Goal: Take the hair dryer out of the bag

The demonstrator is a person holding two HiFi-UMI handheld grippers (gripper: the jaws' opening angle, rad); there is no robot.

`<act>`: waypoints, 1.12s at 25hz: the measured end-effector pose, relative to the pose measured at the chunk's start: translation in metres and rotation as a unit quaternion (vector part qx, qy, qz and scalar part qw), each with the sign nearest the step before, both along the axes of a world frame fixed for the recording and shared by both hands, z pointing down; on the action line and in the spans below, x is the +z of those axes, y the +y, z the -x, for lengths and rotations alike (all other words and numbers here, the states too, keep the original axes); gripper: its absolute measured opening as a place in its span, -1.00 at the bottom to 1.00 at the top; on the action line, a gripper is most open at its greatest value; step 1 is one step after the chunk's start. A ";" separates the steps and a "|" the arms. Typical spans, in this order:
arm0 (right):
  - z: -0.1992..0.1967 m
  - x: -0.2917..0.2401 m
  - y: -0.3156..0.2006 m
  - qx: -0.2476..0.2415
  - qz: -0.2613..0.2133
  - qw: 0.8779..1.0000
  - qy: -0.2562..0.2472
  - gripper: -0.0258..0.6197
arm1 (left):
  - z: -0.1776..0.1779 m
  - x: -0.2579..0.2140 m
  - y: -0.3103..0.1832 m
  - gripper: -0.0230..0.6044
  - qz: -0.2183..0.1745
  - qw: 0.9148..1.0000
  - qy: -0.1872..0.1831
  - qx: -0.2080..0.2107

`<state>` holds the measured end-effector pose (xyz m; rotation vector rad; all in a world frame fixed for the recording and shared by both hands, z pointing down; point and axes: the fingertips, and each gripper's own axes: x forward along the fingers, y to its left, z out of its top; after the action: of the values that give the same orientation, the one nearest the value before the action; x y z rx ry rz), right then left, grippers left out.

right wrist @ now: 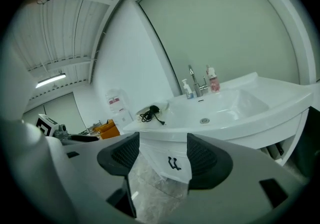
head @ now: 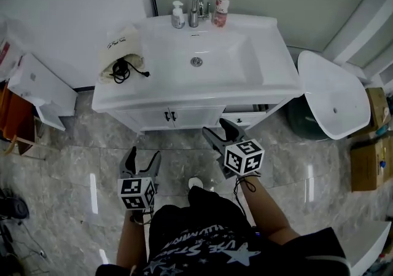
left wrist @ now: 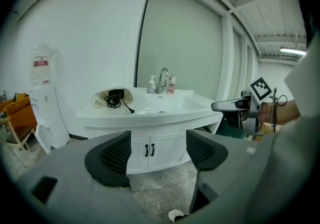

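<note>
A cream drawstring bag (head: pixel 118 49) lies on the left end of the white vanity counter (head: pixel 184 93), its mouth toward me. The hair dryer's black body and coiled cord (head: pixel 123 70) spill from the mouth, with the plug resting on the counter. In the left gripper view the bag (left wrist: pixel 102 99) and cord (left wrist: pixel 118 99) sit far ahead. The right gripper view shows the bag (right wrist: pixel 161 109) and cord (right wrist: pixel 149 113) to the left. My left gripper (head: pixel 143 157) (left wrist: pixel 157 153) and right gripper (head: pixel 217 128) (right wrist: pixel 164 155) hover over the floor in front of the cabinet, both open and empty.
A soap bottle (head: pixel 178 16), faucet (head: pixel 196 7) and pink bottle (head: pixel 220 10) stand behind the basin (head: pixel 202 53). A white oval fixture (head: pixel 331 93) and cardboard boxes (head: pixel 370 161) are at the right. A white dispenser (head: pixel 38 87) stands at the left. Cabinet doors (left wrist: pixel 149 150) face me.
</note>
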<state>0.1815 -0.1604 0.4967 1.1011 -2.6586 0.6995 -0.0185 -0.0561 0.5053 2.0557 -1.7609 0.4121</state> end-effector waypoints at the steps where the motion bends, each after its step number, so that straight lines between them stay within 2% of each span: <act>1: 0.003 0.001 -0.006 -0.005 0.000 1.000 0.000 -0.04 | 0.003 0.000 -0.004 0.16 0.000 1.000 -0.002 -0.006; 7: 0.030 -0.003 -0.033 -0.034 0.000 0.999 -0.009 -0.04 | 0.026 -0.008 -0.017 0.16 -0.003 0.999 -0.016 -0.037; 16: 0.098 -0.010 -0.067 -0.084 -0.004 0.996 -0.012 -0.04 | 0.088 -0.013 -0.037 0.16 -0.005 0.995 -0.027 -0.094; 23: 0.157 -0.017 -0.100 -0.102 -0.018 0.995 0.002 -0.05 | 0.157 -0.023 -0.087 0.16 -0.031 0.994 -0.043 -0.099; 28: 0.210 -0.014 -0.134 -0.117 -0.018 0.993 0.016 -0.06 | 0.211 -0.018 -0.139 0.16 -0.029 0.994 -0.072 -0.078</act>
<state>-0.0283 -0.2944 0.4823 0.7824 -2.7211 0.5865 -0.2294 -0.1954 0.4872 1.9510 -2.0251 0.4765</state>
